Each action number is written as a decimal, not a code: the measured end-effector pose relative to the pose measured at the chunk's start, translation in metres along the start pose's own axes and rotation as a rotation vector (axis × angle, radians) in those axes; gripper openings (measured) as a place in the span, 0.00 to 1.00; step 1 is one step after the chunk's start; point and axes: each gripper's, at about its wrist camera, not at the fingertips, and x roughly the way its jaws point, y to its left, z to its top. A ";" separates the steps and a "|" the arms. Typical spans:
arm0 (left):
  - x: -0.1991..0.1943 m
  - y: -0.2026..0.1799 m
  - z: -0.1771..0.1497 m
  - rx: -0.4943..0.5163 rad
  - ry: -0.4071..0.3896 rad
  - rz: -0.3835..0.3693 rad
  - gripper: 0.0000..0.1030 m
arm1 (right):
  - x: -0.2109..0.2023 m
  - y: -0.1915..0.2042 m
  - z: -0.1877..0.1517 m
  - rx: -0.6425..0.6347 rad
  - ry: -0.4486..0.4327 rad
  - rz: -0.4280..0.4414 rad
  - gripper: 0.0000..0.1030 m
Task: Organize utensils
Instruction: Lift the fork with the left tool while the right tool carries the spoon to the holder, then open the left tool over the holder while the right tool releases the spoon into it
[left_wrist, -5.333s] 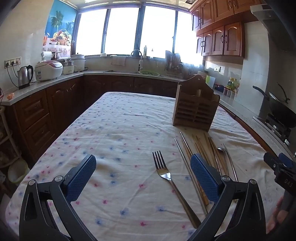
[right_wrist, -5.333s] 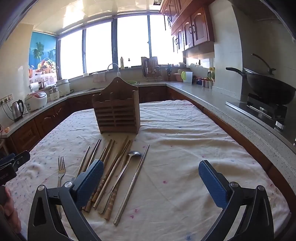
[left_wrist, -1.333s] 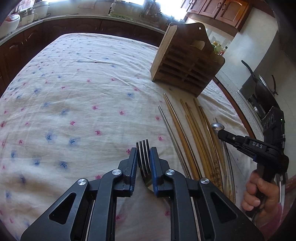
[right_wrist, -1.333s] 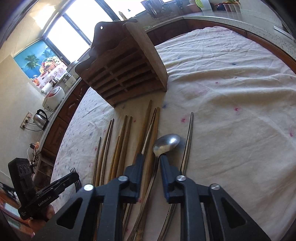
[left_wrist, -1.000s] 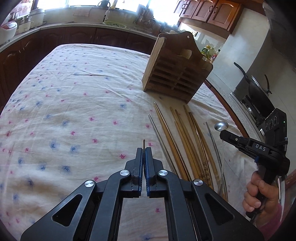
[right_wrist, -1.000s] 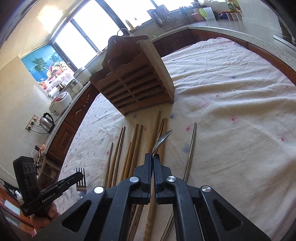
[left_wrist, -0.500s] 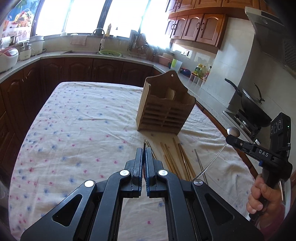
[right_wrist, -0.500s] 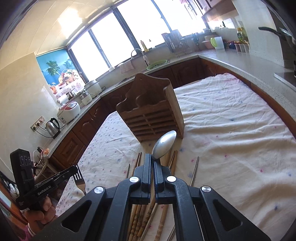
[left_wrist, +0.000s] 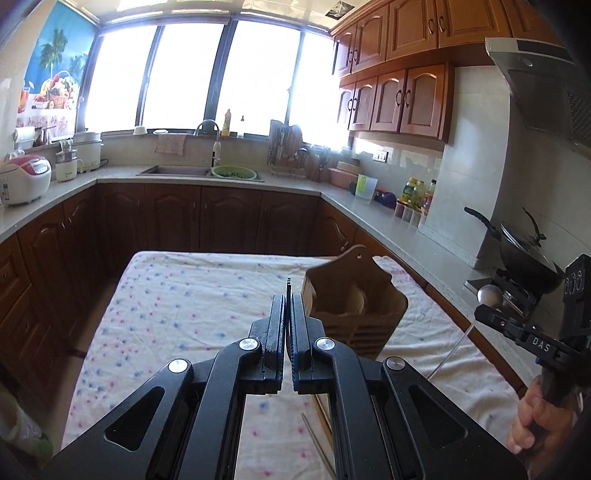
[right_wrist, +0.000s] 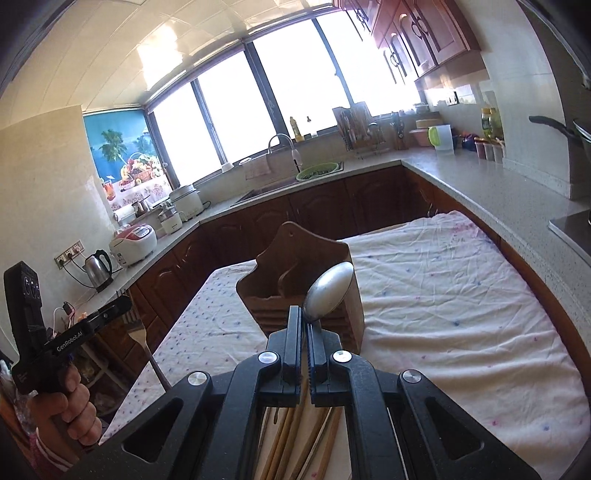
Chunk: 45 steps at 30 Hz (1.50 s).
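Both grippers have come up off the table since the earlier frames, each carrying one utensil picked from the row on the cloth. So the left gripper (left_wrist: 288, 317) sits at lower centre of the left wrist view, clenched on the fork (left_wrist: 288, 283), which you only see edge-on as a thin dark sliver poking out above the pads. From the right wrist view the same fork (right_wrist: 144, 345) hangs down at the left edge, under the left gripper (right_wrist: 123, 303), with the person's hand (right_wrist: 68, 410) wrapped round the handle below.

Right gripper (right_wrist: 306, 326) is squeezed tight on the spoon (right_wrist: 328, 291), bowl sticking up just above the fingertips, dead centre of the frame. In the left wrist view that spoon (left_wrist: 489, 295) shows at the right edge, its thin handle trailing down toward the cloth.

Wooden utensil holder (left_wrist: 354, 302) stands upright on the flowery tablecloth (left_wrist: 184, 306), right of centre, just behind the left gripper's tips. Chopsticks (right_wrist: 291, 435) lie on the cloth at the bottom of the right wrist view, mostly hidden behind the gripper frame.
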 end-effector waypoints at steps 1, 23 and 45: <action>0.002 -0.001 0.006 0.006 -0.016 0.010 0.02 | 0.001 0.001 0.005 -0.009 -0.010 -0.006 0.02; 0.138 -0.047 0.046 0.128 -0.183 0.203 0.02 | 0.086 0.010 0.068 -0.185 -0.161 -0.117 0.02; 0.175 -0.056 0.001 0.183 -0.017 0.077 0.02 | 0.141 -0.028 0.034 -0.100 0.015 -0.105 0.02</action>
